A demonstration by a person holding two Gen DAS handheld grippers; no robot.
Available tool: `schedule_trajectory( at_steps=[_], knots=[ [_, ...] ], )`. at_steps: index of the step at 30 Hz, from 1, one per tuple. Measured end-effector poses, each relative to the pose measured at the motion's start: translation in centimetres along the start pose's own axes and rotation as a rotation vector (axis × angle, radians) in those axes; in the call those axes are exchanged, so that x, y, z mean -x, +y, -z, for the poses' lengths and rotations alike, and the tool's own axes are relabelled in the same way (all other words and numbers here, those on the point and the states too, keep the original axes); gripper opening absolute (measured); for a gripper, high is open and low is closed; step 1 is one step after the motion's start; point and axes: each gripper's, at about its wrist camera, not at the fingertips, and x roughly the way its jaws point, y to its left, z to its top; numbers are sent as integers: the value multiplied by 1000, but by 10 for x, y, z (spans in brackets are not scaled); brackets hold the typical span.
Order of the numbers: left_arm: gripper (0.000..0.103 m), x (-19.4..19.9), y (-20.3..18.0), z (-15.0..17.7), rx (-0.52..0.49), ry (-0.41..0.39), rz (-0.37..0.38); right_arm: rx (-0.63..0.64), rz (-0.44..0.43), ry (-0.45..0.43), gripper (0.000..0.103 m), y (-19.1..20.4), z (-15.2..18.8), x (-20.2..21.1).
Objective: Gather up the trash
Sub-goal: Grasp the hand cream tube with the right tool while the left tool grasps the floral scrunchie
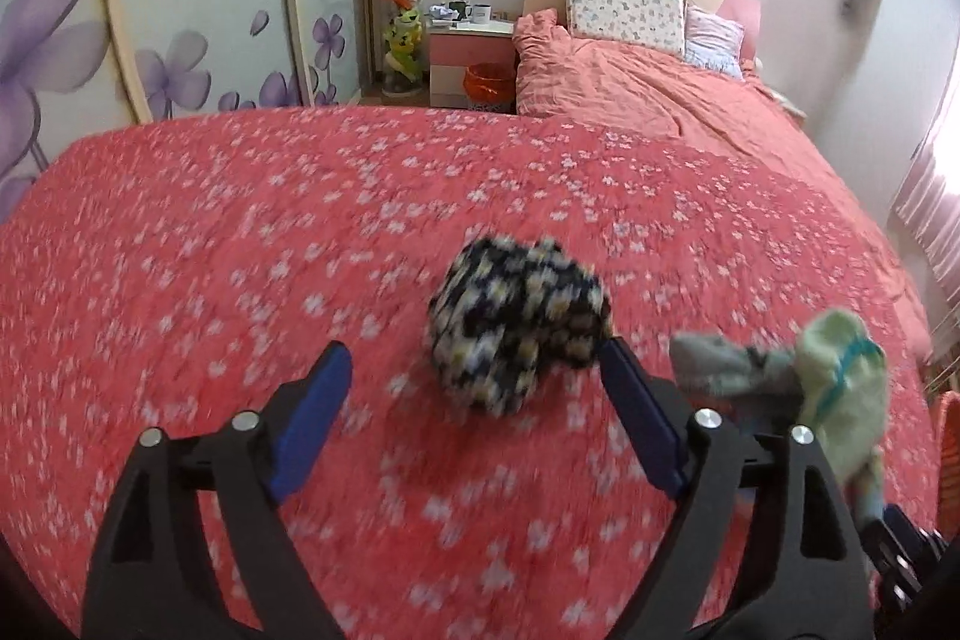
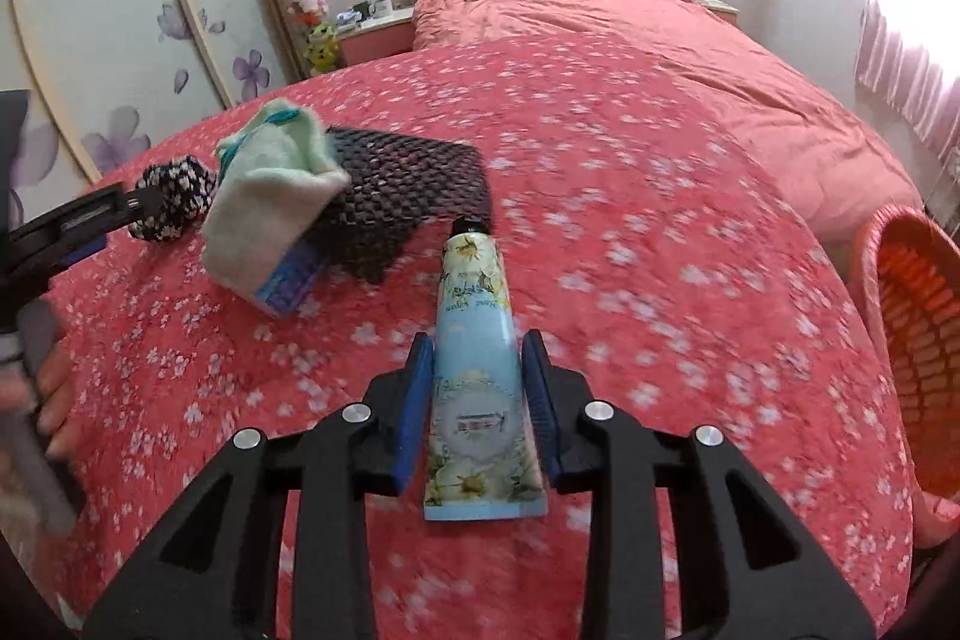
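The right gripper [image 2: 478,388] has its jaws closed in around a hand-cream tube [image 2: 477,358], pads on both flanks of the wide crimped half, cap pointing away; the blur hides whether the pads press yet, but they look to be touching, so I take it as a grip just forming. The tube lies flat on the red flowered bedspread [image 2: 660,196], just in front of a dark woven pouch [image 2: 396,196] with a pale green cloth [image 2: 276,196] slumped on it. The orange basket [image 2: 912,340] sits off the bed's right edge and is the likely drop point. To do this step well, finish the squeeze low on the tube, near the crimp, where it is flat and will not roll — a soft tube slips if pinched on its rounded shoulder. Lift straight up before swinging right, so the cap does not catch the pouch. The left gripper [image 1: 474,376] stands wide apart and holds nothing; a black-and-white knitted ball [image 1: 519,328] rests between its jaws, close to the right-hand pad. Before closing, it should shift so the ball is centred, or the pad may nudge it away across the cover. Both views are smeared, so fine contact is uncertain.
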Motion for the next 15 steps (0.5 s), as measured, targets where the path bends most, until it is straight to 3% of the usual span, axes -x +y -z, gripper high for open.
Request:
schedule_trajectory(
  at_steps=[2, 5, 9, 12, 15],
  knots=[
    [84, -9, -6, -6, -14, 9, -28, -10, -2, -15, 45, -5, 0, 6],
    [84, -21, -9, -11, -10, 27, -34, -14, 1, -29, 46, -11, 0, 11],
    [65, -32, -13, -15, -12, 43, -19, -21, 1, -27, 46, -19, -1, 9],
    [61, -37, -17, -15, -10, 48, -12, -25, -1, -24, 46, -22, 0, 6],
    [45, -42, -16, -16, 5, 62, 2, -26, 0, -22, 46, -22, 0, 4]
  ],
)
